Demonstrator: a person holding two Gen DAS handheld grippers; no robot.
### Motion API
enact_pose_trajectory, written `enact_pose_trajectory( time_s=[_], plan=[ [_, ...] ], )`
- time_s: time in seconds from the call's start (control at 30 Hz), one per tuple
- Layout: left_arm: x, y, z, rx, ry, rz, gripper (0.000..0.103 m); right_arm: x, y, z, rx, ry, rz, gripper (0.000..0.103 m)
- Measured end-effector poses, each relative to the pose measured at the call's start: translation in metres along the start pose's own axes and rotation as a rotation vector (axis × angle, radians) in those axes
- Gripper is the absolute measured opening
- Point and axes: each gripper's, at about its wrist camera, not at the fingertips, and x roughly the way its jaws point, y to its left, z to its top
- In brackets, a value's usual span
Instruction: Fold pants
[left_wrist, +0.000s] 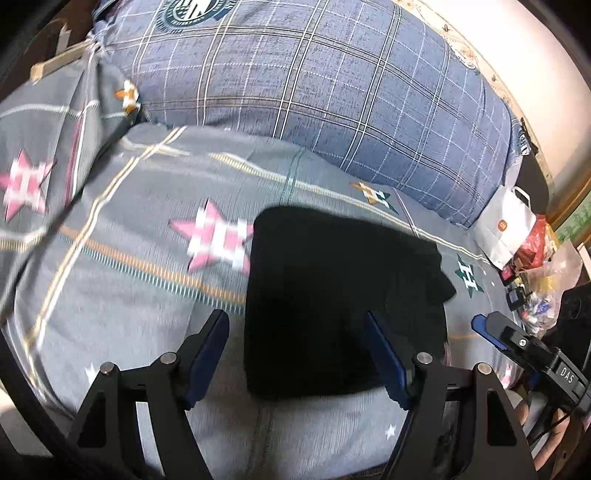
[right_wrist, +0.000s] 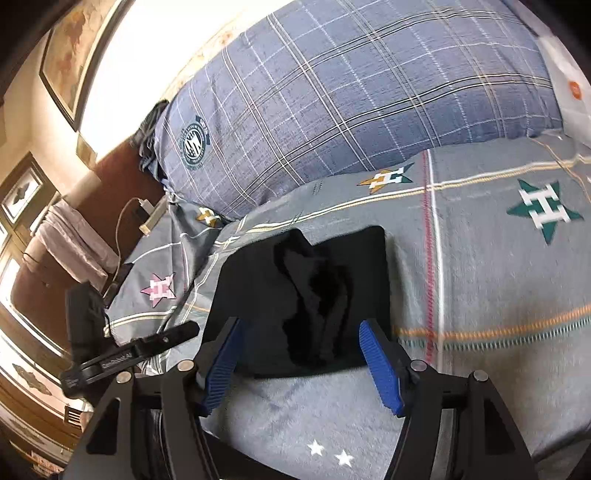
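Observation:
The black pants (left_wrist: 332, 295) lie folded into a compact rectangle on the grey star-patterned bedsheet (left_wrist: 129, 258). In the right wrist view the pants (right_wrist: 306, 295) show a rumpled top layer. My left gripper (left_wrist: 295, 325) is open and empty, its blue-padded fingers spread above the near edge of the pants. My right gripper (right_wrist: 299, 332) is open and empty too, just in front of the pants' near edge. The right gripper also shows at the right edge of the left wrist view (left_wrist: 517, 339). The left gripper shows at the left of the right wrist view (right_wrist: 140, 350).
A large blue plaid pillow (left_wrist: 314, 92) lies behind the pants, also in the right wrist view (right_wrist: 351, 92). A white bag (left_wrist: 506, 225) and cluttered items (left_wrist: 539, 280) sit at the bed's right side. A charger and cable (right_wrist: 144, 206) lie by the headboard at left.

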Motion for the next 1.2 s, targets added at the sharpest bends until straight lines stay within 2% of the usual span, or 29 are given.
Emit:
enact_pose_trajectory(
  time_s=[0.03,0.07,0.13,0.23,0.27,0.3,0.4,0.47,0.53,0.57,0.67,0.73,0.8,0.9,0.97,1.03,1.1,1.2],
  plan=[
    [0.002,-0.001,0.004,-0.001,0.001,0.001,0.076,0.008,0.004,0.007,-0.01,0.01,-0.002,0.055],
    [0.008,0.0,0.015,-0.004,0.002,0.0,0.076,0.014,0.007,0.014,-0.026,0.02,-0.013,0.051],
    [0.026,0.003,0.034,-0.008,0.029,0.014,0.075,0.032,0.01,0.027,-0.054,0.043,-0.037,0.049],
    [0.046,0.014,0.054,-0.054,0.086,-0.015,0.075,0.064,0.008,0.046,-0.082,0.106,-0.04,0.049],
    [0.048,0.018,0.056,-0.066,0.09,-0.036,0.075,0.074,0.007,0.05,-0.096,0.13,-0.046,0.045],
    [0.053,0.02,0.059,-0.071,0.093,-0.058,0.075,0.081,0.006,0.054,-0.107,0.144,-0.061,0.031],
    [0.061,0.031,0.055,-0.068,0.088,-0.045,0.072,0.089,-0.002,0.06,-0.091,0.148,-0.039,0.02],
    [0.075,0.045,0.047,-0.134,0.126,-0.077,0.072,0.096,-0.009,0.059,-0.096,0.152,-0.05,0.019],
    [0.077,0.049,0.045,-0.172,0.123,-0.099,0.072,0.103,-0.015,0.053,-0.099,0.152,-0.036,0.018],
    [0.077,0.044,0.046,-0.135,0.107,-0.052,0.072,0.106,-0.019,0.05,-0.098,0.151,-0.034,0.018],
    [0.083,0.033,0.046,-0.077,0.095,0.014,0.073,0.113,-0.024,0.051,-0.051,0.154,-0.041,0.019],
    [0.084,0.032,0.048,-0.078,0.095,0.016,0.073,0.119,-0.02,0.054,-0.085,0.159,-0.071,0.019],
    [0.082,0.037,0.048,-0.101,0.098,-0.008,0.074,0.117,-0.02,0.054,-0.085,0.153,-0.063,0.019],
    [0.081,0.044,0.051,-0.142,0.109,-0.056,0.074,0.11,-0.027,0.057,-0.023,0.153,-0.001,0.023],
    [0.072,0.049,0.051,-0.163,0.096,-0.091,0.074,0.099,-0.028,0.061,0.001,0.145,0.054,0.034],
    [0.062,0.051,0.05,-0.165,0.071,-0.103,0.074,0.081,-0.029,0.062,0.01,0.098,0.108,0.081],
    [0.051,0.054,0.045,-0.167,0.056,-0.112,0.074,0.058,-0.034,0.061,0.02,0.03,0.113,0.085],
    [0.043,0.055,0.036,-0.163,0.056,-0.122,0.074,0.039,-0.054,0.053,0.109,0.012,0.141,0.085]
  ],
)
